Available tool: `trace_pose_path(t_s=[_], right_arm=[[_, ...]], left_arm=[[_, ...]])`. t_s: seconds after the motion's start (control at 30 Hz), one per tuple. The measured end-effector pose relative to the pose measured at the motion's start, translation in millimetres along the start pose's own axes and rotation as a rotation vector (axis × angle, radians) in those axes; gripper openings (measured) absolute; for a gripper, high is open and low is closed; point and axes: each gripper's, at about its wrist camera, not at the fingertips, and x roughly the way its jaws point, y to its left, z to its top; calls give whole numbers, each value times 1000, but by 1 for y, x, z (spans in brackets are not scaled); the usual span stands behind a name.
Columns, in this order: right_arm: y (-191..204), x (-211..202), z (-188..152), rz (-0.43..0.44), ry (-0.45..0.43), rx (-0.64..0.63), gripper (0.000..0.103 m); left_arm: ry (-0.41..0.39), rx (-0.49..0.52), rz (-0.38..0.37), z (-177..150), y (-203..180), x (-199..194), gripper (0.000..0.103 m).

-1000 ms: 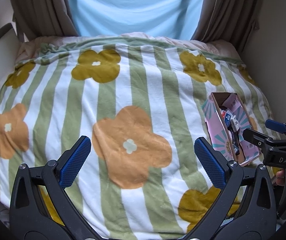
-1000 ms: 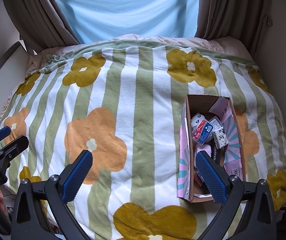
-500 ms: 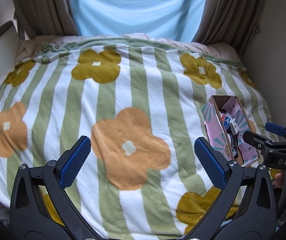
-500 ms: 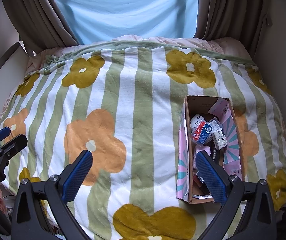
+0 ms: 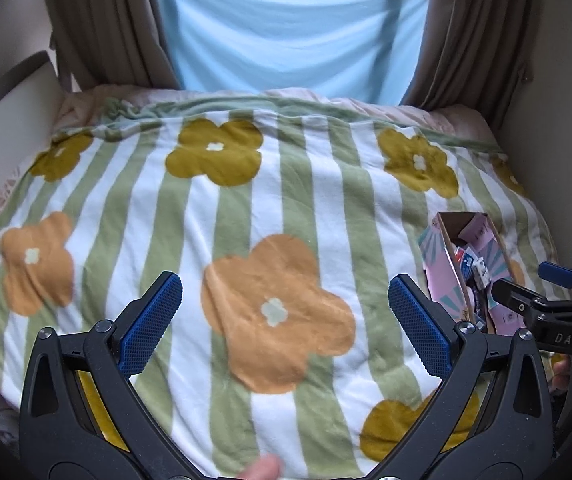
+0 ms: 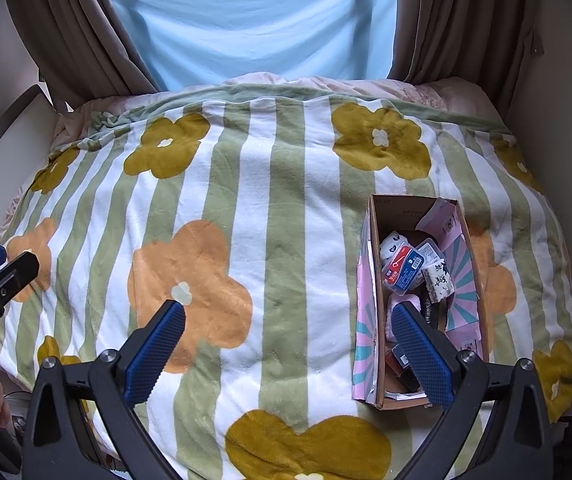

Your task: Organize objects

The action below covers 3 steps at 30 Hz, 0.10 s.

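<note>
Near the right edge of the striped flowered blanket (image 6: 286, 248) lies an open cardboard box (image 6: 374, 288) holding small packets (image 6: 404, 266); the right gripper (image 6: 288, 344) hovers above the blanket's near edge, fingers spread wide, empty; the left gripper (image 5: 286, 320) hovers further left, fingers likewise spread, holding nothing.

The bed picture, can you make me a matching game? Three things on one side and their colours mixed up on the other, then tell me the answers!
Things:
1. curtain
2. big flower in the middle of the blanket
3. gripper pads

Colours:
A. dark blue
B. light blue
C. orange

Pairs: 1-B, 2-C, 3-A
</note>
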Motion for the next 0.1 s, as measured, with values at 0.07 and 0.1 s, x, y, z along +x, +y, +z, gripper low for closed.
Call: trace_pose_path(t_s=[0.07, 0.1], right_arm=[[0, 1, 0, 0, 1, 3, 103], [0, 0, 0, 2, 2, 1, 103]], left_arm=[[-18, -3, -1, 0, 0, -3, 103], [-22, -3, -4, 0, 1, -3, 103]])
